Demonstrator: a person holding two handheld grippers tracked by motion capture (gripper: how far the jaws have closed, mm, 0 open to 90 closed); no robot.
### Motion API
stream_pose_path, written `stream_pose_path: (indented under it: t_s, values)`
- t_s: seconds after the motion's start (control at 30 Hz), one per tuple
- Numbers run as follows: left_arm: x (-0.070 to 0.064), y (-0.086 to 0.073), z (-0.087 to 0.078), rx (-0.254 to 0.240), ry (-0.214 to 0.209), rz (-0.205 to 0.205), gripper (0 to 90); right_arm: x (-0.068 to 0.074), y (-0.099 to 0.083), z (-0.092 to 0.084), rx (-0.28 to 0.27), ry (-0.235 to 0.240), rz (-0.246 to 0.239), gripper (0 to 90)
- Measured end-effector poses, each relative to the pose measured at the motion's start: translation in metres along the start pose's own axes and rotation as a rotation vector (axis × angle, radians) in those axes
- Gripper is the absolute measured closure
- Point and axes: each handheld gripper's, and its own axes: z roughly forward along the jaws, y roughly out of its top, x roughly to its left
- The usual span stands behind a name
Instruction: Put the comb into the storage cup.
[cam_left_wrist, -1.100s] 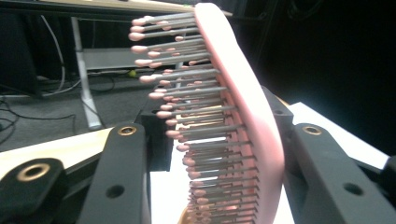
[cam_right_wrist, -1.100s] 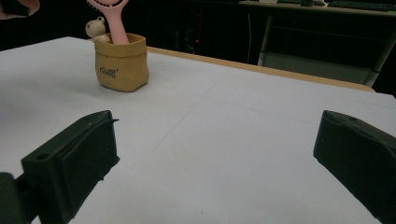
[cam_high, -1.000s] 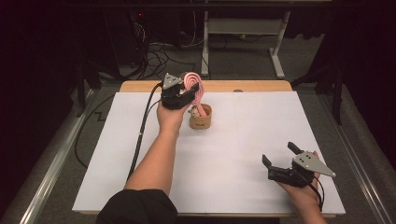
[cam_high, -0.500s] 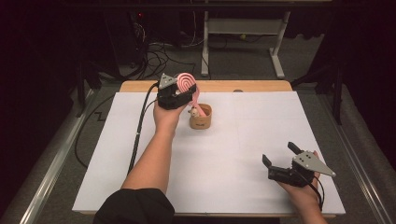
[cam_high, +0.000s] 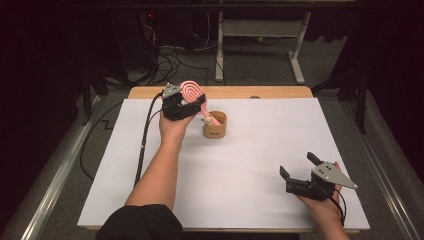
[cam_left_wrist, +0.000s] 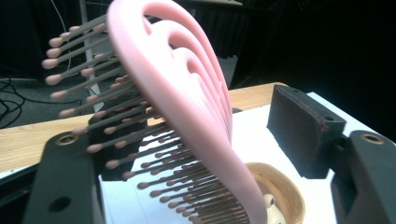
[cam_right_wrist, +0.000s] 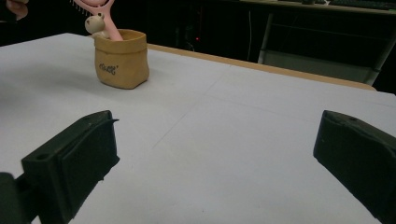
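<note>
— While the high view is up, where is the hairbrush?
— The pink hairbrush (cam_high: 192, 91) stands with its handle down in the small tan pot (cam_high: 215, 125) near the far edge of the white counter (cam_high: 240, 165). The left gripper (cam_high: 196, 103) sits around the brush head. The right gripper (cam_high: 296, 172) rests well apart, at the near right corner, jaws spread with nothing between them.

— And from the left gripper view?
— The hairbrush (cam_left_wrist: 187, 107) tilts across the middle, bristles pointing to the picture's left. The left gripper's jaws have just been opening: the brush head is between them, but the pad on the right stands clear of the pink back. The bristles reach towards the other jaw; whether they touch it I cannot tell. The pot's rim (cam_left_wrist: 285, 186) shows below, with a small pale figure (cam_left_wrist: 272, 205) inside.

— The right gripper view?
— The right gripper (cam_right_wrist: 219, 154) has its jaws wide apart over bare counter (cam_right_wrist: 224, 140). The pot (cam_right_wrist: 121, 59) stands far off at upper left, the brush handle (cam_right_wrist: 109, 25) and the pale figure (cam_right_wrist: 95, 23) rising from it.
</note>
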Motion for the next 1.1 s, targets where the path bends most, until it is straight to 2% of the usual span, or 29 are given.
stream_pose_path:
  t_s: [0.5, 1.1]
  values:
    - [0.0046, -0.005, -0.0016, 0.001, 0.002, -0.01, 25.8, 0.0, 0.0003, -0.0004, 0.001, 0.0, -0.005, 0.4]
    - [0.004, -0.0076, 0.0006, 0.013, 0.014, 0.002, 18.7, 0.0006, 0.0, 0.0001, 0.004, 0.001, -0.007, 0.4]
